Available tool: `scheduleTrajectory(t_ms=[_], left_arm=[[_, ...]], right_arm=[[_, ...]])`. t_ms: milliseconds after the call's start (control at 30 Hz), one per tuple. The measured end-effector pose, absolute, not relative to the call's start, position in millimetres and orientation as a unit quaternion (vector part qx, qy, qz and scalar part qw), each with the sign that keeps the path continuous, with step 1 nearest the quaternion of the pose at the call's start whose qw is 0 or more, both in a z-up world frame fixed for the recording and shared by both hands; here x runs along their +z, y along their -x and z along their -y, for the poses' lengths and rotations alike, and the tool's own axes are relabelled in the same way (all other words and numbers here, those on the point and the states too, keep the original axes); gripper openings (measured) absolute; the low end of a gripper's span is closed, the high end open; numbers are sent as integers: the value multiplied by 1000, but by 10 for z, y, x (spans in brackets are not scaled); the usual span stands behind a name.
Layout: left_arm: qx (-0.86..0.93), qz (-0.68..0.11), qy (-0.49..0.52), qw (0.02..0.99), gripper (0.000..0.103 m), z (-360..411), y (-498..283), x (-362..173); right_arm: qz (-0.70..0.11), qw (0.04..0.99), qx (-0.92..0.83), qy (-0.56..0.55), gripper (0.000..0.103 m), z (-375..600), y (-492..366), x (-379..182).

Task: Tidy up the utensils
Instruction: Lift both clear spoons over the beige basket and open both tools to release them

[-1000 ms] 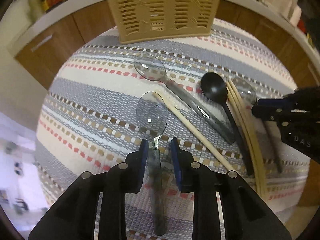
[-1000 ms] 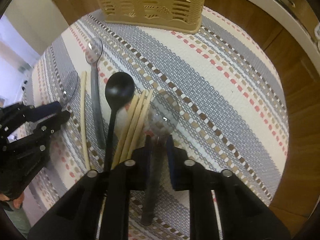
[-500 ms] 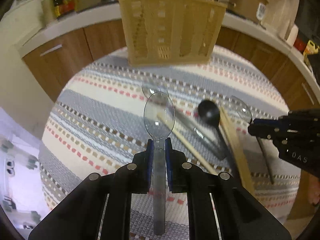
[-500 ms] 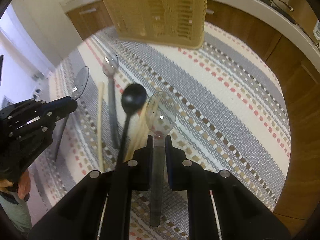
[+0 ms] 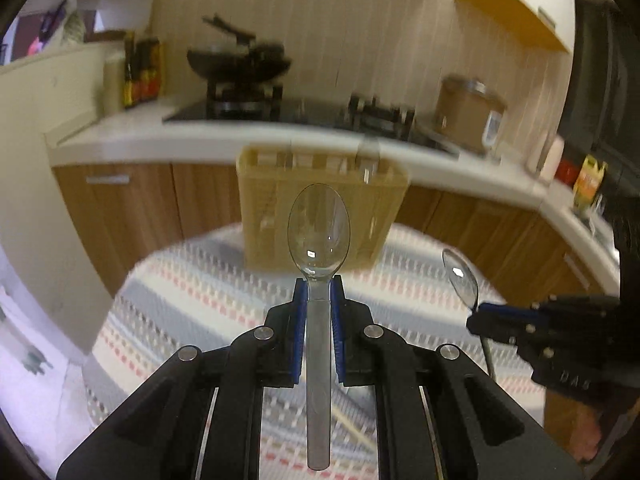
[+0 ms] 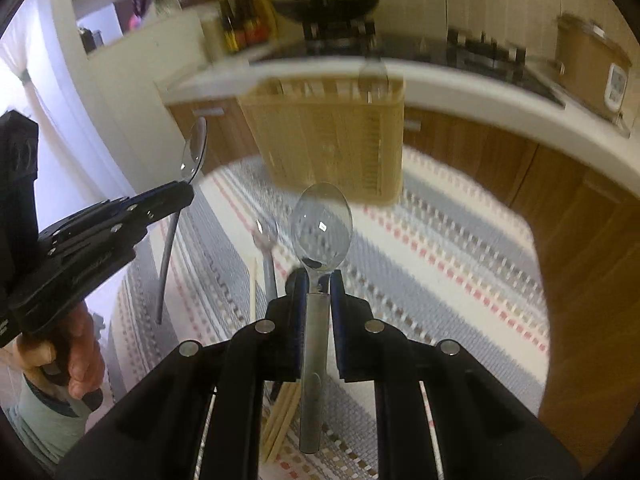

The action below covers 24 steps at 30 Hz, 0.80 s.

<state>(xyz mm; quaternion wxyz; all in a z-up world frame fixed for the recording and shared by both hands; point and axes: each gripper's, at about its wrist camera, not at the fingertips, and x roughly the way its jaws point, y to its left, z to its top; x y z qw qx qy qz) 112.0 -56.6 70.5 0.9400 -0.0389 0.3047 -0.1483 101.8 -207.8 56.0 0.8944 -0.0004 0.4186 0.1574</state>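
While each gripper's jaws clamp its handle, 2 clear plastic spoons point(image 5: 319, 232) point(image 6: 321, 228) point bowl-first.

The right hand-held gripper point(image 6: 316, 280) clamps a clear spoon point(image 6: 321, 224) before the far basket point(image 6: 328, 136); left hand-held gripper point(image 6: 182, 194) likewise.

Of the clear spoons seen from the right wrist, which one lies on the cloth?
The small clear spoon beside the chopstick. The other two are held in the air by the left gripper and right gripper.
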Motion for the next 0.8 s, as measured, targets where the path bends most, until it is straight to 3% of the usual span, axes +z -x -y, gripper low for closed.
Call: scheduleTrajectory(t_ms=[600, 800], left_arm=[[-183, -95, 129, 970, 10, 228, -1504, 1668], [-200, -76, 167, 962, 10, 176, -1983, 1708]], right_arm=[[-253, 946, 192, -62, 10, 2173, -1460, 1474], [-197, 957, 178, -116, 10, 2294, -1994, 1586]])
